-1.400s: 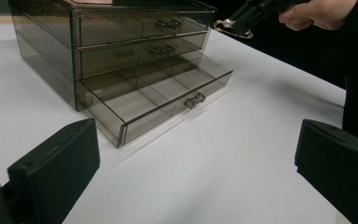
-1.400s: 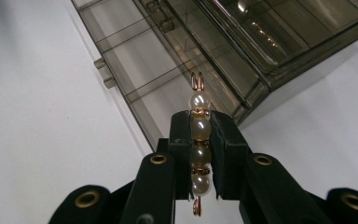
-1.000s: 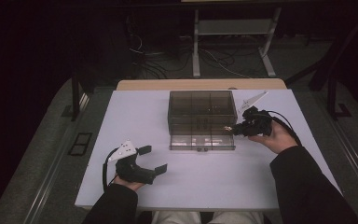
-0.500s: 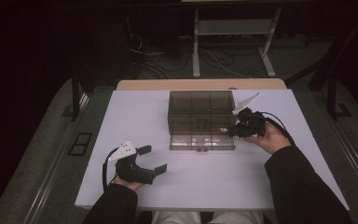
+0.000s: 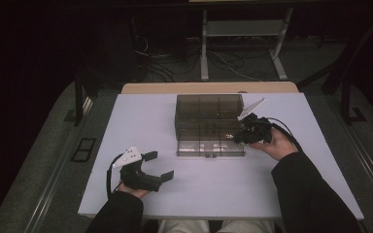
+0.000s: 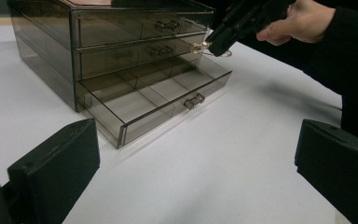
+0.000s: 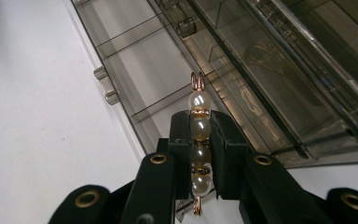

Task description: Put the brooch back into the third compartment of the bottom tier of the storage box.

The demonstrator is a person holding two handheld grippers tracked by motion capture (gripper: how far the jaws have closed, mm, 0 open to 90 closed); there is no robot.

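**Bead pin at open bottom drawer of smoked box**

Table [image 5: 126, 126]: white top, seen from above, with dark floor and cables beyond at 12 o'clock.

Drawer box [image 5: 209, 109]: smoked clear plastic, three tiers, standing at mid-table toward 12 o'clock. Upper two drawers pushed in. Bottom drawer [image 6: 154, 100] pulled out toward 6 o'clock, split by dividers into compartments, small clear knob on its front.

Right gripper [image 5: 245, 133]: held in the right hand [image 5: 277, 144] at 3 o'clock of the box, tips at the box's front right corner above the open drawer. Jaws closed down to a narrow gap, clamped on a bead pin [image 7: 199, 140].

Bead pin: row of four pale round beads with gold spacers, copper-coloured wire loop at each end. Gripped across the middle beads, top bead and upper loop standing clear of the jaws, lower loop showing beneath. Hanging over the drawer's right-hand compartments; not touching the drawer, as far as visible.

Left gripper [image 5: 155, 167]: held in the left hand [image 5: 133, 187] at 7 o'clock of the table, well apart from the box. Jaws spread wide, nothing between them, pointed toward the box.
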